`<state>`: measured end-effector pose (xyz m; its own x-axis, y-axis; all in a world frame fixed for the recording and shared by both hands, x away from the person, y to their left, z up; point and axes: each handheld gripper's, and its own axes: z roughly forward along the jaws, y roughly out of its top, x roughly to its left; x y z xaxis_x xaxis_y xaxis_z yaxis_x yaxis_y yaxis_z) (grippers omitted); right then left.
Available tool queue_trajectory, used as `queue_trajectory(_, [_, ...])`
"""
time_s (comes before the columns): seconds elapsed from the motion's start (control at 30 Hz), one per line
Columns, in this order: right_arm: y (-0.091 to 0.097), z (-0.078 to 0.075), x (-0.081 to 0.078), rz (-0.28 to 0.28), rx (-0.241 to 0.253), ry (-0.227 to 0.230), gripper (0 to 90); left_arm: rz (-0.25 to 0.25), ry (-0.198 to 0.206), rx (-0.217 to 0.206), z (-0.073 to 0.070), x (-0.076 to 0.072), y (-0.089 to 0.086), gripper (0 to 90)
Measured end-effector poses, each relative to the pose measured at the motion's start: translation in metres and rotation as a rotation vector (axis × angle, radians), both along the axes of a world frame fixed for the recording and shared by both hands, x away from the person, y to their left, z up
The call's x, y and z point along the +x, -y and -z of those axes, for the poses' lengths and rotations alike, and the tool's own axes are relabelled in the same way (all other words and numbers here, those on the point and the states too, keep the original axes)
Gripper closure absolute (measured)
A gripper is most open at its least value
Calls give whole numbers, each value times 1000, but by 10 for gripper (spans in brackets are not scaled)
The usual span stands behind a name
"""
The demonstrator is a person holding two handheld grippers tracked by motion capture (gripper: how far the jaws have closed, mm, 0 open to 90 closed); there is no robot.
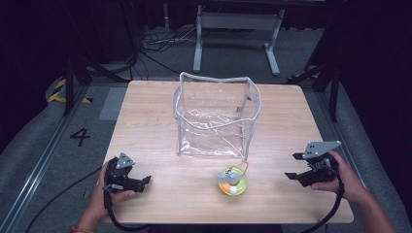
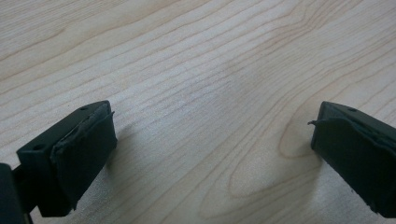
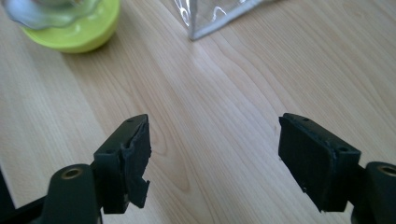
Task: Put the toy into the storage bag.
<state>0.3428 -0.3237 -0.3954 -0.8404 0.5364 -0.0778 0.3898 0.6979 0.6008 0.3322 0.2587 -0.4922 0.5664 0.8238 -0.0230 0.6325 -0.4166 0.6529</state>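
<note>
A clear plastic bag [image 1: 216, 116] with white-edged seams stands open in the middle of the wooden table [image 1: 145, 121]. In front of it lies a small yellow-green round toy [image 1: 232, 182] with a clear top and a thin loop. My left gripper [image 1: 145, 182] rests near the table's front left, held by a hand, its jaws wide apart over bare wood [image 2: 210, 130]. At the front right my right gripper [image 1: 293, 166] is open, pointing left toward the toy [image 3: 74, 23]; a corner of the bag [image 3: 210, 18] shows beyond its jaws [image 3: 215, 158].
The table's front edge runs just below both hands. Beyond the far edge are a white metal frame [image 1: 238, 29], cables on the floor and dark stands. A "4" [image 1: 80, 137] is marked on the floor at left.
</note>
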Motion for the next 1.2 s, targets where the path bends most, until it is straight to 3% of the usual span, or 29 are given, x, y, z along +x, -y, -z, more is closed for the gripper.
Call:
queue_trajectory(0.23, [-18, -15, 0, -54, -13, -22, 221, 0, 5, 6, 0, 0, 0, 6])
queue_trajectory(0.37, [-28, -23, 1, -81, -38, -12, 217, 0, 5, 6, 0, 0, 0, 6])
queue_trajectory(0.6, [-44, -35, 3, -128, -41, 4, 237, 0, 4, 5, 0, 0, 0, 6])
queue_trajectory(0.83, [-72, -49, 0, -218, -74, 15, 260, 1, 5, 5, 0, 0, 0, 6])
queue_trajectory(1.2, [-102, -59, -1, -292, -99, 14, 282, -1, 4, 7, 0, -1, 0, 6])
